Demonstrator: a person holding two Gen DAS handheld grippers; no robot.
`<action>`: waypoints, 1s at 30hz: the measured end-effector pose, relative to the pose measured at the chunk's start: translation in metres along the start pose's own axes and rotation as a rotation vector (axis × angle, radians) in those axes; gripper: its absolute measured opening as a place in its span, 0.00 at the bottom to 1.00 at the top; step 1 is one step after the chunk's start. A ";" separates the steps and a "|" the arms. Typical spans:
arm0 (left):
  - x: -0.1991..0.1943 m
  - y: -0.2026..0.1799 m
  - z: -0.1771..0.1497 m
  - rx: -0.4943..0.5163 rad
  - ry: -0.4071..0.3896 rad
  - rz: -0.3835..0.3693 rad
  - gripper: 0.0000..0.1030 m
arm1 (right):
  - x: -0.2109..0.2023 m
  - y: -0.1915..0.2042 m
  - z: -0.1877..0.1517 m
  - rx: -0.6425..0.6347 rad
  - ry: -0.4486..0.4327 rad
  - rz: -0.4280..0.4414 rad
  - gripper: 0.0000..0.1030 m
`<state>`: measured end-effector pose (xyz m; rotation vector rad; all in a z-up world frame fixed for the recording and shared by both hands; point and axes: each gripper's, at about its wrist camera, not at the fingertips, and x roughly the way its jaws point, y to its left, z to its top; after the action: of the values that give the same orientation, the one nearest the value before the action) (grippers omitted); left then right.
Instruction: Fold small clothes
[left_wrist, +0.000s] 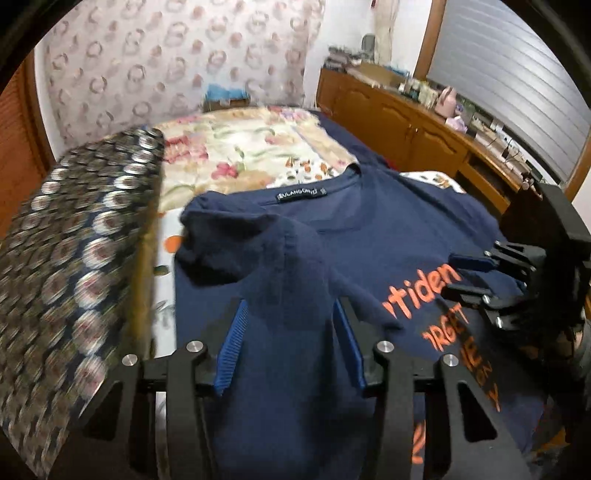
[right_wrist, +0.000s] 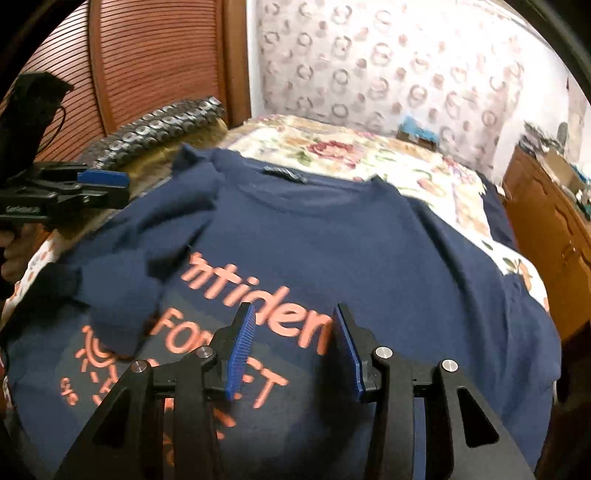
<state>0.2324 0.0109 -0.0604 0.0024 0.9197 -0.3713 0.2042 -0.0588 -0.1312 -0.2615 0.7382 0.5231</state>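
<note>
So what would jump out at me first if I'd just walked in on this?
The navy T-shirt with orange lettering, spread across the floral bedspread, fills both views. The left claw stands open around a raised hump of the shirt's sleeve, while the right claw hangs open and empty above the print. To the left lies a dark cushion patterned with silvery circles.

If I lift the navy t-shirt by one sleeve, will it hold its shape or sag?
Likely sag: the navy t-shirt already bunches into soft ridges by the left gripper. It looks thin and light, so it should lift easily. On the floral bedspread it would probably drag and wrinkle rather than slide flat.
</note>
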 end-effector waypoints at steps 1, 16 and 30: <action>0.007 0.001 0.003 -0.005 0.019 -0.003 0.48 | 0.003 0.002 -0.001 -0.004 0.006 -0.003 0.44; -0.084 0.036 0.028 -0.055 -0.167 0.049 0.05 | -0.011 -0.019 -0.009 0.000 0.006 0.014 0.46; -0.100 0.064 0.015 -0.030 -0.131 0.282 0.28 | -0.023 -0.024 -0.013 -0.005 0.006 0.007 0.46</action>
<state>0.2097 0.1002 0.0170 0.0787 0.7818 -0.0940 0.1957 -0.0922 -0.1232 -0.2652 0.7439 0.5308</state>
